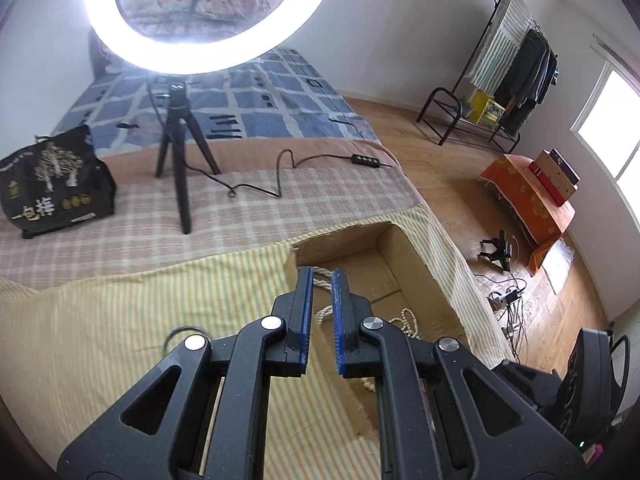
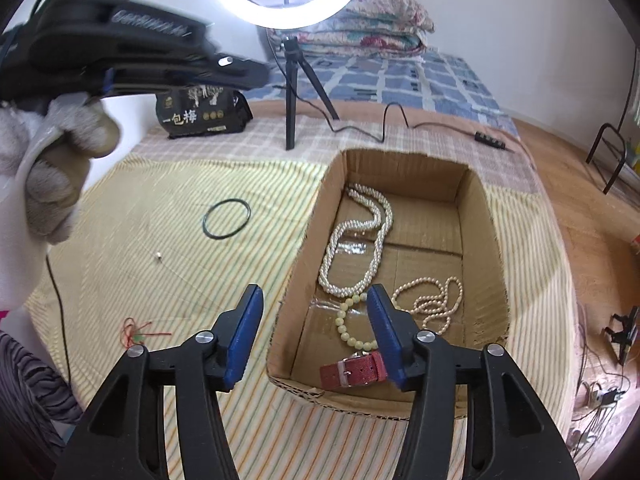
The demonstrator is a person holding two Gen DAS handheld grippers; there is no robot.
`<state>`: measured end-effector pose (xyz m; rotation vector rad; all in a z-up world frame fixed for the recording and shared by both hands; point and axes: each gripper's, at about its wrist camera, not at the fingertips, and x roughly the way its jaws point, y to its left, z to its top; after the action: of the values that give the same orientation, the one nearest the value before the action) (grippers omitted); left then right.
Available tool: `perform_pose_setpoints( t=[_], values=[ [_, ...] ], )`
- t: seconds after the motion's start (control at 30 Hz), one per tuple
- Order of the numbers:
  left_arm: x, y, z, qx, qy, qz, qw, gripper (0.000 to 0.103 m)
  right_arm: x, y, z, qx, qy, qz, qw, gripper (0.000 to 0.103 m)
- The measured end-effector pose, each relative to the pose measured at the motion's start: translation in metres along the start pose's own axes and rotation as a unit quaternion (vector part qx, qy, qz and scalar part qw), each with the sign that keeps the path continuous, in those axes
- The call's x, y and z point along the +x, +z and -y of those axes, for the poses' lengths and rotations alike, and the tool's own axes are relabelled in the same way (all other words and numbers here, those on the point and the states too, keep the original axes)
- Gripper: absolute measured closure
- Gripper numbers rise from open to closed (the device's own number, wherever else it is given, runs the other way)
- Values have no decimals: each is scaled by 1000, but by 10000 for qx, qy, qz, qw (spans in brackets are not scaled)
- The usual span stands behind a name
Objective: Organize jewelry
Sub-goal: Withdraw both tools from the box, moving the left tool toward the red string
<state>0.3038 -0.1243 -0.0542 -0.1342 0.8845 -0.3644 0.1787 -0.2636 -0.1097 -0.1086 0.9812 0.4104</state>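
Cardboard box (image 2: 478,216) already has pearl necklaces (image 2: 356,240), bead bracelet (image 2: 352,332), red watch strap (image 2: 354,368) | your right gripper (image 2: 316,320) gapes empty above it | left gripper (image 1: 322,300) nearly shut, empty | black ring (image 2: 226,218) and tiny bead (image 2: 159,256) left on striped cloth (image 2: 160,200), that bead could roll or get lost if you nudge it

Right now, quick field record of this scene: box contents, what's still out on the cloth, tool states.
box: cardboard box, open top, on striped cloth
in box: white pearl necklace, thin pearl strand, yellow bead bracelet, red watch strap
on cloth: black ring, red string
left tool: narrow gap, holds nothing
right tool: open, empty, above the box's near end
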Motion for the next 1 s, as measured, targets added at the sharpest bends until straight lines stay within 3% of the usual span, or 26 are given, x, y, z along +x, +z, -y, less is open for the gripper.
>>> perform_pose_setpoints(
  t=[0.3, 0.37, 0.4, 0.43, 0.73, 1.0],
  values=[
    [-63, -22, -28, 194, 427, 289, 9985, 96, -14, 9, -19, 41, -261, 241, 9994, 40],
    [-77, -28, -33, 226, 496, 353, 9979, 84, -18, 10, -25, 34, -288, 306, 9991, 39],
    [-85, -33, -37, 223, 511, 400, 9976, 69, -20, 11, -27, 36, -301, 344, 9989, 37],
    [-93, -37, -40, 223, 518, 443, 9974, 64, -22, 11, -30, 41, -312, 396, 9987, 32],
    [-134, -93, -67, 323, 670, 349, 9966, 64, -29, 10, -63, 31, 36, 601, 9982, 29],
    [-135, -145, -101, 158, 624, -53, 9979, 64, -26, -8, -102, -636, 212, 563, 9962, 29]
  ],
)
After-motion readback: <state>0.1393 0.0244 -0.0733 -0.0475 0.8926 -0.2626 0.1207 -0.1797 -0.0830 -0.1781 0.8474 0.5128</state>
